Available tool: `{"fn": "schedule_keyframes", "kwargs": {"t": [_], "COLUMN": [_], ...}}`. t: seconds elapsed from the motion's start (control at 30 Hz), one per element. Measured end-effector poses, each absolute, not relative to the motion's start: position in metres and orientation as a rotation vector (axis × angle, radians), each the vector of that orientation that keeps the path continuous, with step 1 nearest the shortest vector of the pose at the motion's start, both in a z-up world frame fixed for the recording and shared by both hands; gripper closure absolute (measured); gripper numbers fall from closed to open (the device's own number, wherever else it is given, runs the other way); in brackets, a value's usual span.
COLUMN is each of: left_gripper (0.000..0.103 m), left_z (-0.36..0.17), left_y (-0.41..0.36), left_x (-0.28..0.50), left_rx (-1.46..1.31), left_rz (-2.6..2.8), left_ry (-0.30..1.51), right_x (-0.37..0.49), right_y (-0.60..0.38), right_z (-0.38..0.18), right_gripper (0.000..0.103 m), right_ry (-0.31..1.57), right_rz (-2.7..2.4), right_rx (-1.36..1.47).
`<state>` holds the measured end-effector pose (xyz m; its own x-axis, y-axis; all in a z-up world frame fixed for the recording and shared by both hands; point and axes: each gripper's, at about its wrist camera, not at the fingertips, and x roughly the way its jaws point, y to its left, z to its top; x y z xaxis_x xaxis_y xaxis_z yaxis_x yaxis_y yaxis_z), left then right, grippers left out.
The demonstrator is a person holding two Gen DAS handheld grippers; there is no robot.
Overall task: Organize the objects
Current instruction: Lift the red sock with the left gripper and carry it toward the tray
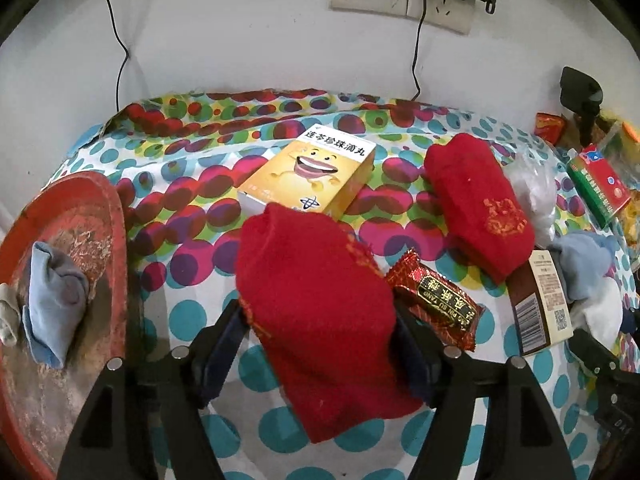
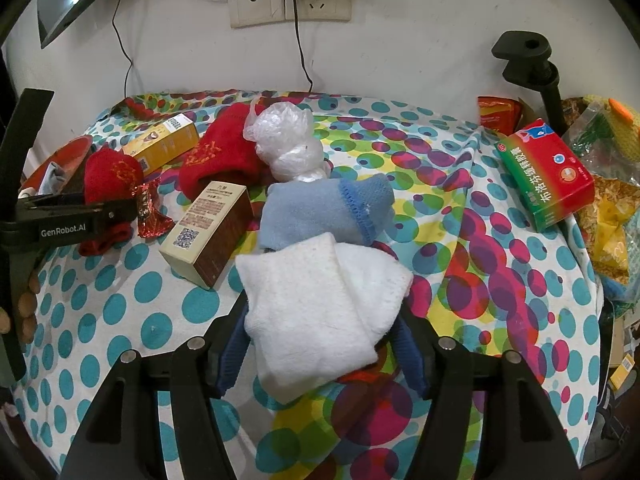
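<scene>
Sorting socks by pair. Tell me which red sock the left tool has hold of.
The red sock overlapping the yellow box, clamped in the left tool. The other red sock lies free, further right.

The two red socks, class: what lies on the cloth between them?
In the left wrist view, a red foil-wrapped candy lies between the held red sock and the second red sock; spotted tablecloth shows further back.

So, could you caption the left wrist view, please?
Left gripper shut on a red sock over the dotted tablecloth.
</scene>
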<state>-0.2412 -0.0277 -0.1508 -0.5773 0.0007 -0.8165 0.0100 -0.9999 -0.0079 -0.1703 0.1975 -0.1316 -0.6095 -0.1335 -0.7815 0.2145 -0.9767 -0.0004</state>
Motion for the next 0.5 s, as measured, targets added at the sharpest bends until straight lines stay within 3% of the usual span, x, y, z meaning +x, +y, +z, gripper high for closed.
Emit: {"fn": "schedule_keyframes", "kwargs": {"t": [0.5], "left_gripper": [0.027], "left_z": [-0.1514], "left_y": [-0.0268], "left_x": [-0.2378], "left_rx": [1.390], "left_rz": [-2.820], "left_ry": [0.008], "right_x": [-0.1706], "right_y": [0.1978], "right_z": [-0.1316], "right_gripper": [0.040], "right_ry": [0.136], "right_rz": [-2.654], "right_rx": [1.277]}}
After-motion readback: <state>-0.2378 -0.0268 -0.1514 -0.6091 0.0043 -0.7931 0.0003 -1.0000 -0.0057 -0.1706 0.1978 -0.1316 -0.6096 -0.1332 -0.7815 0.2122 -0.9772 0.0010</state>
